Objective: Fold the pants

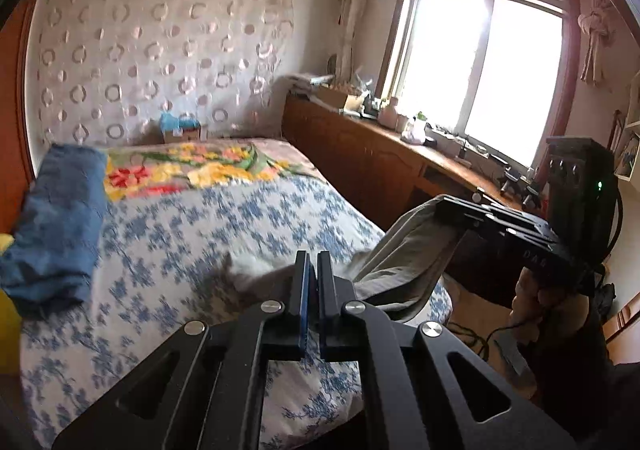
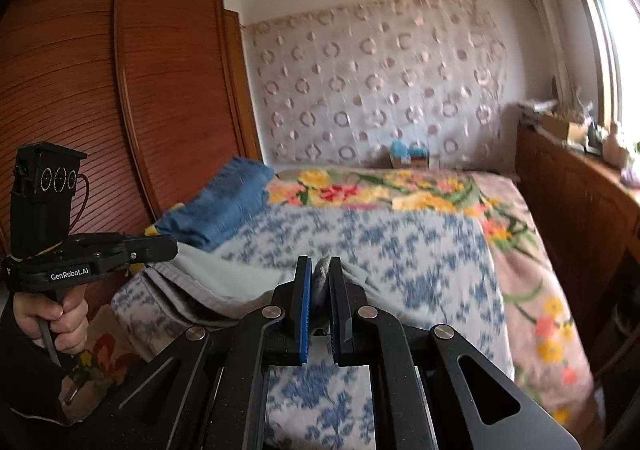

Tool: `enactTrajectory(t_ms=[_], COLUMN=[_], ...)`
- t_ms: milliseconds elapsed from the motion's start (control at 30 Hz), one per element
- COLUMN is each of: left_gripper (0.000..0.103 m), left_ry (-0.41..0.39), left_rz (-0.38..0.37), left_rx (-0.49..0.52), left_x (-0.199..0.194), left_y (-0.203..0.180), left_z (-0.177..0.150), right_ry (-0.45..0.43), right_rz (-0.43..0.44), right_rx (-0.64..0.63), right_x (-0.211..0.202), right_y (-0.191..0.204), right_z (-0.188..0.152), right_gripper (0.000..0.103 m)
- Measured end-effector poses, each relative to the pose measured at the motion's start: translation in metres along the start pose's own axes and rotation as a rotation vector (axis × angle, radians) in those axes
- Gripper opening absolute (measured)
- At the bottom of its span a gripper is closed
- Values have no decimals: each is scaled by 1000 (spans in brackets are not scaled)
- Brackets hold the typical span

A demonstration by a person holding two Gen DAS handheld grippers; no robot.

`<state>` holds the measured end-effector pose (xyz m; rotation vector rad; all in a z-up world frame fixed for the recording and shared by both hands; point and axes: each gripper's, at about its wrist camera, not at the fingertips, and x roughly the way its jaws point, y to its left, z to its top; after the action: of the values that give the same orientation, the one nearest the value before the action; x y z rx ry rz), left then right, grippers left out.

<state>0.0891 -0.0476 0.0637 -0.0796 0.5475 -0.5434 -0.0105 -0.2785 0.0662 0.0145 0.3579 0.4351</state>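
Note:
The grey pants [image 1: 404,250] hang lifted above the near end of the bed, stretched between both grippers. In the left wrist view my left gripper [image 1: 313,256] is shut, with grey cloth bunched just past its tips. My right gripper [image 1: 442,208] is at the right of that view, clamped on an edge of the pants. In the right wrist view the right gripper [image 2: 320,264] is shut on a fold of the grey pants [image 2: 208,278]. The left gripper [image 2: 174,246] holds the cloth's other end at the left, carried by a person's hand [image 2: 52,314].
The bed [image 1: 180,234] has a blue-flowered sheet and a bright flowered blanket [image 1: 192,166] at its head. A folded blue cloth [image 1: 56,222] lies at the bed's left side. A wooden cabinet [image 1: 360,154] with clutter runs under the window; a wooden wardrobe [image 2: 100,90] stands left.

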Motion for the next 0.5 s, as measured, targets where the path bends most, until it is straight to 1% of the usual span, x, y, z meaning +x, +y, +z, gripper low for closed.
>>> enactTrajectory(t_ms=[133, 267, 300, 500], left_gripper=[4, 4, 4, 4], left_ry=[-43, -79, -81, -88], left_rz=[21, 49, 56, 109], left_rx=[16, 21, 25, 21], left_x=[-12, -21, -20, -4], left_y=[5, 15, 18, 48], left_z=[17, 35, 39, 68], right_ry=[-41, -64, -67, -57], right_rz=[11, 22, 23, 35], right_rx=[-49, -90, -97, -101], right_x=[-2, 8, 12, 57], right_y=[15, 22, 20, 6], right_z=[22, 41, 40, 62], right_gripper=[7, 7, 7, 7])
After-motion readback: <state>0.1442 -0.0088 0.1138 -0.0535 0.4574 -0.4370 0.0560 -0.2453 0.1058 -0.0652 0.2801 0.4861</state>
